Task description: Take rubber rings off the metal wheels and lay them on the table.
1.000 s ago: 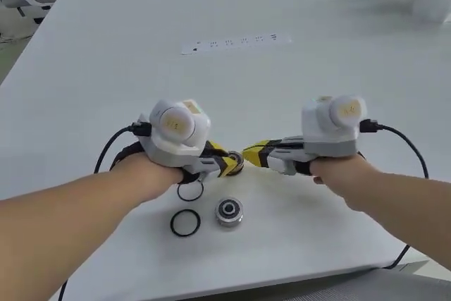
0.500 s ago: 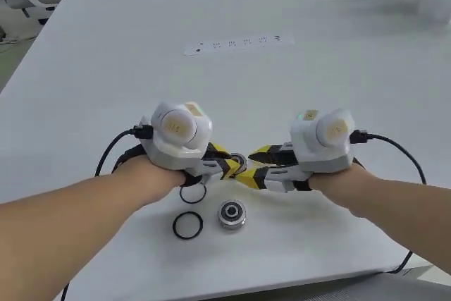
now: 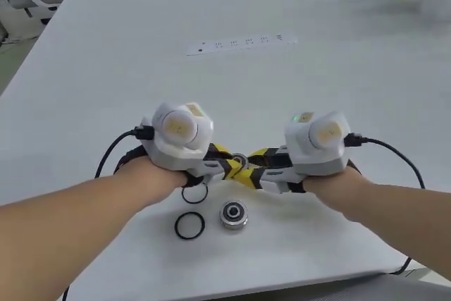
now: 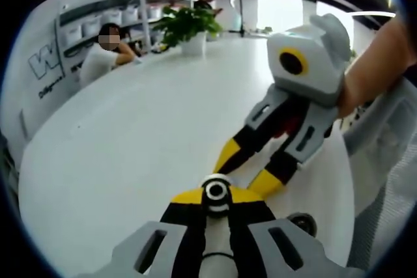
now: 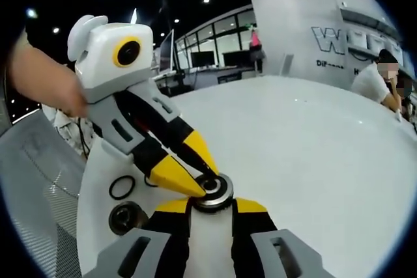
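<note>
A wide white bench (image 3: 106, 68) seen from above — near its front edge lies a metal wheel (image 3: 233, 214) beside a black rubber ring (image 3: 175, 226), a second ring (image 3: 194, 201) just behind. Farther back, a flush socket strip (image 3: 239, 42).

Between the tips of the left gripper (image 3: 231, 166) and the right gripper (image 3: 249, 170), their yellow jaws covered most of the metal wheel (image 3: 239, 161) in the head view. Whether rubber sat on it, or the right gripper pinched it, we could not tell. One rubber ring (image 3: 193, 200) lay half under the left gripper. Beside that gripper's own jaw, perhaps a second wheel (image 4: 301, 224) peeked out, partly hidden.
</note>
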Available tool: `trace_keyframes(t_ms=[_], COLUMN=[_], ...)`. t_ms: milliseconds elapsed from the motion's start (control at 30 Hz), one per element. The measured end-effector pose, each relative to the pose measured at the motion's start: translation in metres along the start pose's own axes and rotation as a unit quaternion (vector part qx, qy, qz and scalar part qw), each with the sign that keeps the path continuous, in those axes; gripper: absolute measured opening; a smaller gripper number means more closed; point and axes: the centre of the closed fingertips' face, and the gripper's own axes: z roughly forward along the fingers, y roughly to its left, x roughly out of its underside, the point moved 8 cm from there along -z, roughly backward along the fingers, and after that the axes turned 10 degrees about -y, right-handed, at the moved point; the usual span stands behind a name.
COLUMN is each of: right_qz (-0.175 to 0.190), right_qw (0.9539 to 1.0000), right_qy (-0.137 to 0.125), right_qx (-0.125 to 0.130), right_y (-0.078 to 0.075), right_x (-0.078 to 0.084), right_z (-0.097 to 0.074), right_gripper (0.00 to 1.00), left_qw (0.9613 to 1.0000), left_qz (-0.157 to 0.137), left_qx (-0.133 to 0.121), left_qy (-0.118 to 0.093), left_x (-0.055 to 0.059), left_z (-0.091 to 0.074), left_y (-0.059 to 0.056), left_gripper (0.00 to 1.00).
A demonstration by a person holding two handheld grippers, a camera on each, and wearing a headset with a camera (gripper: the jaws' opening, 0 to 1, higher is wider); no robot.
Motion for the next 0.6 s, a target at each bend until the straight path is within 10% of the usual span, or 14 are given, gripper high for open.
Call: trace_keyframes(t_ms=[600], right_qz=[0.013], right_qw=[0.9997], right_qy=[0.016], right_qx=[0.015], right_y=[-0.0038], right_x=[0.0039], right_z=[-0.0087], right_gripper=[0.0], left_qw=[1.0], left_qz=[-0.006], left_qx=[-0.006], left_qy=[0.001], left_x=[-0.0003], left_z=[-0.0002], left_y=[-0.0001], left_gripper=[0.12])
